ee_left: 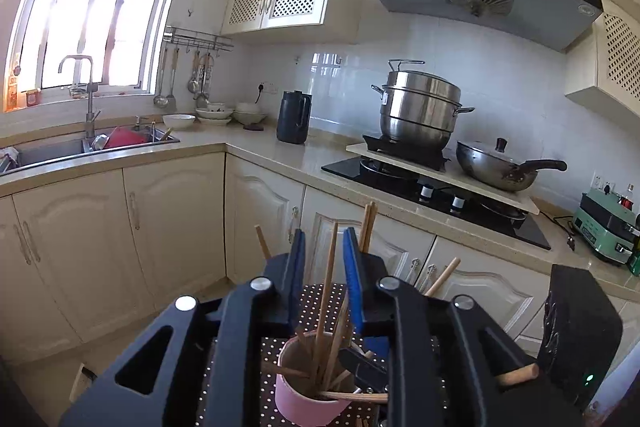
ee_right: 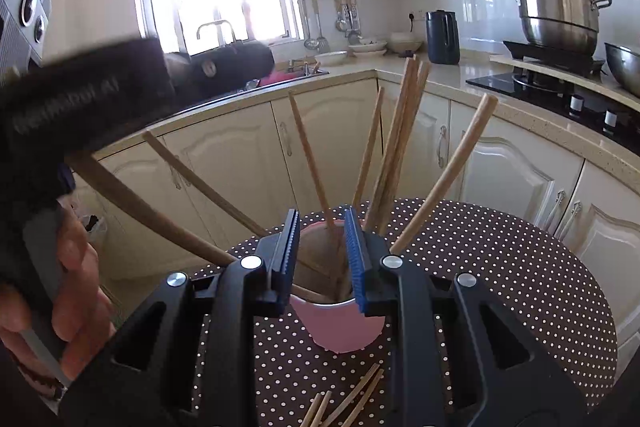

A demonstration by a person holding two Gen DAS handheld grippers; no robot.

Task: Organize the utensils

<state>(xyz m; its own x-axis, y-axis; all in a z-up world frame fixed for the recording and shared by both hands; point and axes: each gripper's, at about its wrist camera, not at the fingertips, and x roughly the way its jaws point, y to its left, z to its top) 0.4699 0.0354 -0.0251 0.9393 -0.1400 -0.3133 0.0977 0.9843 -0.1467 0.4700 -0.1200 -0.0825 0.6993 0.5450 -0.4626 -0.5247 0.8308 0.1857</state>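
A pink cup [ee_left: 304, 403] stands on a round brown polka-dot table [ee_right: 500, 267] and holds several wooden chopsticks [ee_right: 400, 147] and a thicker wooden handle [ee_right: 452, 175]. My left gripper [ee_left: 323, 247] hangs above the cup, jaws apart, with one chopstick [ee_left: 330, 267] standing between them untouched. My right gripper [ee_right: 322, 227] is open just in front of the cup [ee_right: 344, 327], its blue pads on either side of the rim. Several loose chopsticks [ee_right: 348, 403] lie on the table below the cup. The right gripper's tip [ee_left: 362, 367] shows by the cup in the left view.
Cream kitchen cabinets [ee_left: 172, 227] run behind the table. The counter holds a sink [ee_left: 80, 147], a black kettle [ee_left: 294, 117], a steel steamer pot [ee_left: 420, 111] and a wok [ee_left: 496, 167] on the stove. The left gripper's body and the hand [ee_right: 76, 259] fill the left of the right view.
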